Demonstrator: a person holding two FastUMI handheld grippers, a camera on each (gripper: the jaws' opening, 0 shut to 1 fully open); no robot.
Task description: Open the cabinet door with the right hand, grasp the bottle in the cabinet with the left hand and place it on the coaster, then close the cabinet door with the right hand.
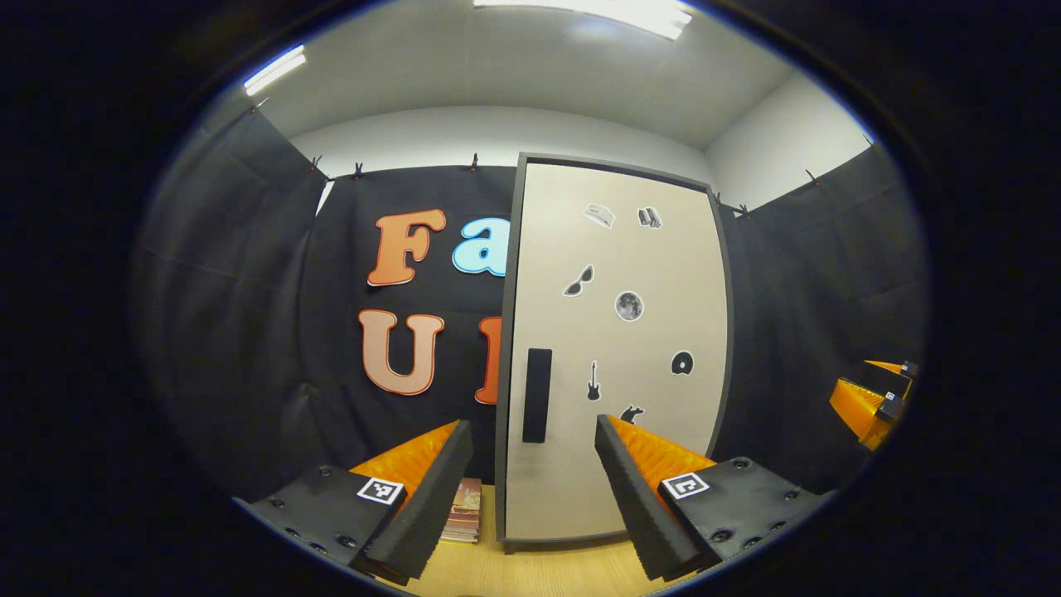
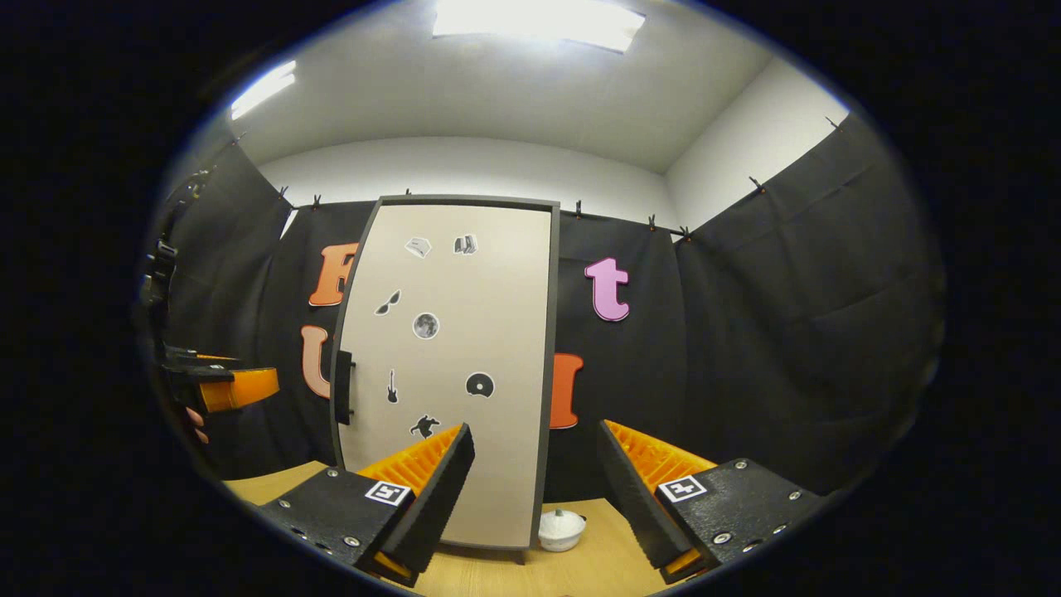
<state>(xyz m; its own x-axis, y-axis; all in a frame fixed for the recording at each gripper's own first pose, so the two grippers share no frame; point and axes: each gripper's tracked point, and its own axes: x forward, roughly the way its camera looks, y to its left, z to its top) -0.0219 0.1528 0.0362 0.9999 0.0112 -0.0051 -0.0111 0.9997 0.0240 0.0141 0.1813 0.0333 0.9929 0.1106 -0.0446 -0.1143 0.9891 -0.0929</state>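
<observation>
A tall cabinet stands on the wooden table, and its beige door [image 1: 617,348] with small black stickers is shut and hides the inside. The door's black vertical handle [image 1: 537,395] is on its left edge. My left gripper [image 1: 532,427] is open and empty, held some way in front of the handle. In the right gripper view the same door [image 2: 448,348] and handle [image 2: 343,386] lie left of centre. My right gripper [image 2: 537,433] is open and empty, pointing at the door's right edge from a distance.
A short stack of books [image 1: 464,510] lies on the table [image 1: 530,572] left of the cabinet. A small white lidded pot [image 2: 561,529] sits right of the cabinet's foot. The right gripper [image 1: 874,398] shows far right; the left gripper [image 2: 220,385] with a hand, far left.
</observation>
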